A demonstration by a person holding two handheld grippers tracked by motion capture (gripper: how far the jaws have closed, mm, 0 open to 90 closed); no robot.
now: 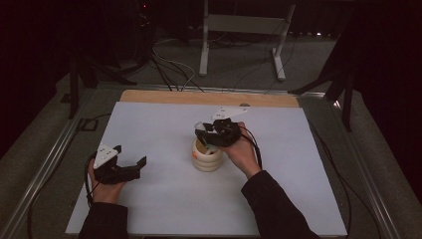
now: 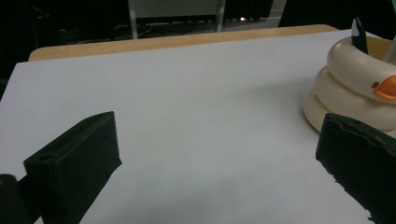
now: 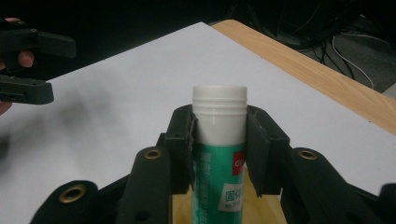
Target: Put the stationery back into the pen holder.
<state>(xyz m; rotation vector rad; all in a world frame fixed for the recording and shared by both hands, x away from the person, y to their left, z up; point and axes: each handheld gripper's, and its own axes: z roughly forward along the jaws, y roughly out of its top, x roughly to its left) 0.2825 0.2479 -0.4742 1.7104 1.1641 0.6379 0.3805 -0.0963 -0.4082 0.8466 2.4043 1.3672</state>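
Keep the glue stick (image 3: 219, 154) upright and centred over the cream ringed holder (image 1: 207, 158), and ease off only once its base is seated. The right hand-held gripper (image 1: 217, 133) clamps the stick between its jaws, white cap up past the pads, body running down into the holder's mouth directly below. The left hand-held gripper (image 1: 130, 167) rests on the white bench (image 1: 164, 199) well left of the holder, jaws spread wide and empty

Green-and-white glue stick (image 3: 219, 140), cream holder (image 1: 207, 158) with orange mark, black claws
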